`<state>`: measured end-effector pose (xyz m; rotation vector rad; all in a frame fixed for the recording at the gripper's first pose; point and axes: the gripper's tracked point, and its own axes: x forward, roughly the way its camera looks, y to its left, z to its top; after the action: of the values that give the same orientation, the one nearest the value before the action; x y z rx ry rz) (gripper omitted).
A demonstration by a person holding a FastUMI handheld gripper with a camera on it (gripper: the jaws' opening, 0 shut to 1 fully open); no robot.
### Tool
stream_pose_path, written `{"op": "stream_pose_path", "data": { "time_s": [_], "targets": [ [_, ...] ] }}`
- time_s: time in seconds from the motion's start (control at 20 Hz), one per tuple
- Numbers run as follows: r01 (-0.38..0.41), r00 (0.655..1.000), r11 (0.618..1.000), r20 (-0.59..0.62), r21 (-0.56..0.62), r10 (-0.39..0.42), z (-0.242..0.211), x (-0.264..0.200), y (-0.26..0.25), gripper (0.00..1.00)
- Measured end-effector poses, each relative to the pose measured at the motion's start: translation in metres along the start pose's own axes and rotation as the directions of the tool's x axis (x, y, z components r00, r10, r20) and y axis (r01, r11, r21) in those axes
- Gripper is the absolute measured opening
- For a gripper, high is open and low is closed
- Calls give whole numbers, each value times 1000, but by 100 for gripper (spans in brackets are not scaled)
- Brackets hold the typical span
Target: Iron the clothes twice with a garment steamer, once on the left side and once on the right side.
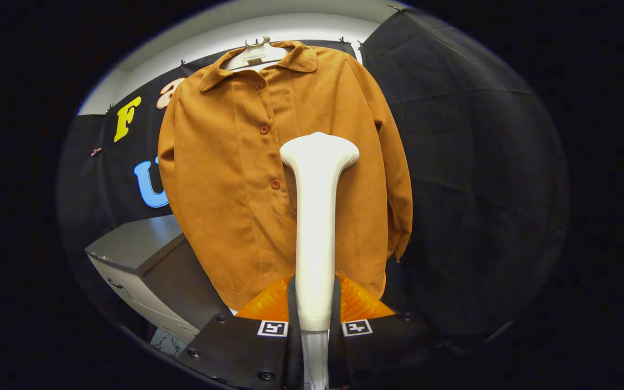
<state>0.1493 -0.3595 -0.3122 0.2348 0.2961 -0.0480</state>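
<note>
Backdrop: black cloth wall (480, 135); grey cabinet (138, 246) beside the garment.
Jacket (236, 179): brown, buttoned, on a white hanger (255, 54).
Steamer (316, 216): white, upright, head before the jacket's right half.
Gripper (315, 325): fingers clamped on the steamer handle.

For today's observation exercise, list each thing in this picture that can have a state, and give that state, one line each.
Garment steamer: held upright between the fingers, head up in front of the jacket's right half as seen.
Gripper: fingers shut on the steamer's handle.
Jacket: hanging on a hanger, buttoned, collar folded down.
Hanger: hung at the top of the wall, carrying the jacket.
Grey cabinet: beside the jacket, drawers closed.
</note>
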Motion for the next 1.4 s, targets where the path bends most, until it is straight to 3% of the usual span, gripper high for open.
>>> {"op": "stream_pose_path", "data": {
  "time_s": [0.6, 0.95, 1.4],
  "targets": [
    [68, 979, 997, -193, 27, -61, -93, -2, -14, 21],
    [107, 941, 994, -322, -5, -103, -147, -28, -10, 21],
    [93, 942, 995, -321, -35, -99, -145, -86, 31, 21]
  ]
}}
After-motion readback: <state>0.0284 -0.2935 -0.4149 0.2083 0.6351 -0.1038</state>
